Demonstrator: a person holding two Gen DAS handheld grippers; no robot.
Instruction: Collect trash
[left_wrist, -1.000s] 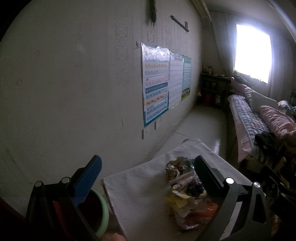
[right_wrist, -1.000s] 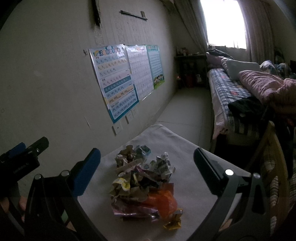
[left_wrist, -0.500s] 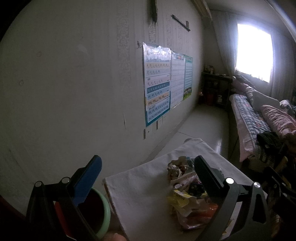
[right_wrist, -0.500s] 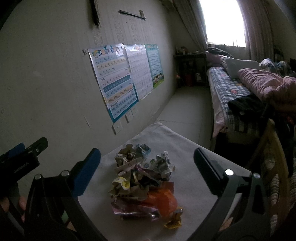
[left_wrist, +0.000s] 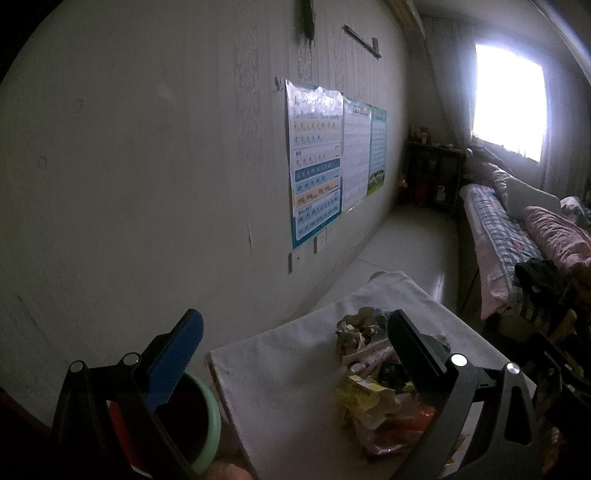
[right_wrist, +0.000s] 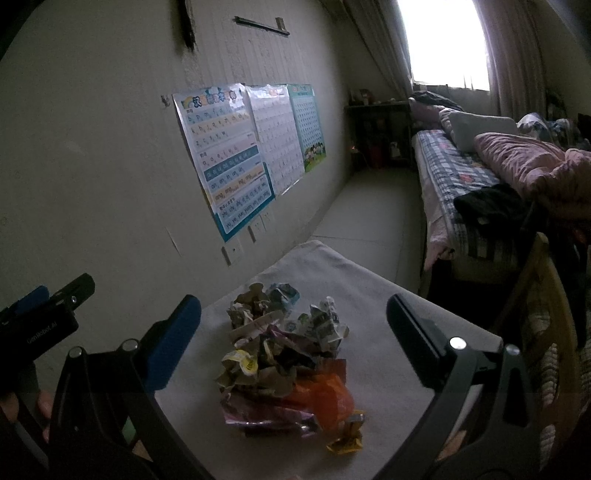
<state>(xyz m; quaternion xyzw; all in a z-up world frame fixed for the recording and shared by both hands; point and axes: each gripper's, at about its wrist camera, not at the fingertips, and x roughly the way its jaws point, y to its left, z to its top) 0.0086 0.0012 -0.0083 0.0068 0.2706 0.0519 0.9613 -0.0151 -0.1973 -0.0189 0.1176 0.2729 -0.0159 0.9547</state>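
A heap of crumpled wrappers and paper, the trash pile (right_wrist: 284, 354), lies on a small table under a white cloth (right_wrist: 369, 288). An orange wrapper (right_wrist: 325, 395) and a small yellow piece (right_wrist: 345, 439) sit at its near edge. My right gripper (right_wrist: 291, 339) hangs open above and in front of the pile, holding nothing. In the left wrist view the trash pile (left_wrist: 365, 373) lies to the right, partly behind the right finger. My left gripper (left_wrist: 295, 343) is open over the cloth's left part. A green-rimmed bin (left_wrist: 207, 417) stands below its blue finger.
A wall with three posters (right_wrist: 236, 155) runs along the left. A bed (right_wrist: 461, 173) with bedding stands at the right, with tiled floor (right_wrist: 369, 206) between. A wooden chair back (right_wrist: 543, 295) is near the table's right side. A hand (right_wrist: 40, 406) holds the left gripper.
Both views have tilted up and shifted slightly; the pile sits a little lower in the right wrist view. Nothing was grasped.
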